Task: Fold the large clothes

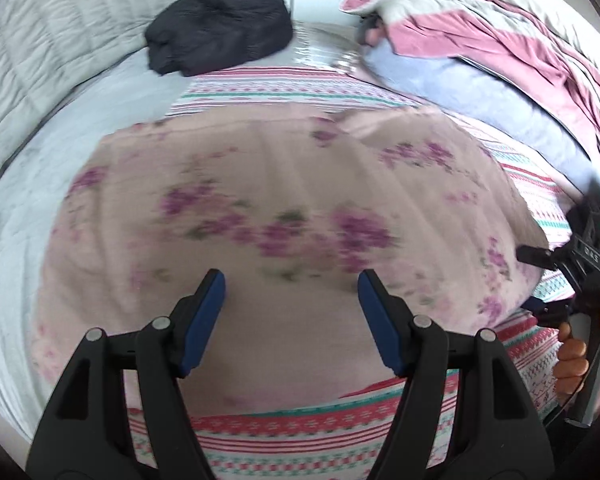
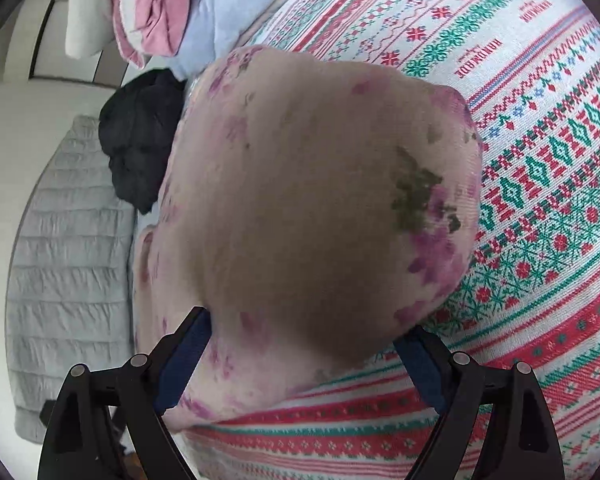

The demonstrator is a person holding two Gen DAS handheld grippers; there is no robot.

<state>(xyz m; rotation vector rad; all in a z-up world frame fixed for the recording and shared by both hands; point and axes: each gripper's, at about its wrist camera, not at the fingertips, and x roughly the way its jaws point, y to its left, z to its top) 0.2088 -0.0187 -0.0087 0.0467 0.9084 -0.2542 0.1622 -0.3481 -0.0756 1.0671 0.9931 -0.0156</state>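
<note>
A pink garment with purple flowers (image 1: 268,208) lies spread flat on a bed, blurred in the left wrist view. My left gripper (image 1: 291,280) hovers over its near part, open, with nothing between the blue pads (image 1: 204,320). At that view's right edge a hand (image 1: 572,352) holds my right gripper (image 1: 538,280) at the garment's right edge. In the right wrist view a raised fold of the garment (image 2: 300,200) bulges close to the camera. It hides the fingertips of my right gripper (image 2: 306,324), whose jaws stand wide apart around it.
The bed is covered by a blanket with red and green knit-style stripes (image 2: 540,200). A black garment (image 1: 220,20) lies at the far side, a grey quilt (image 1: 40,40) at the left. Pink-and-grey striped cloth (image 1: 500,28) and pale blue fabric (image 1: 460,92) are piled far right.
</note>
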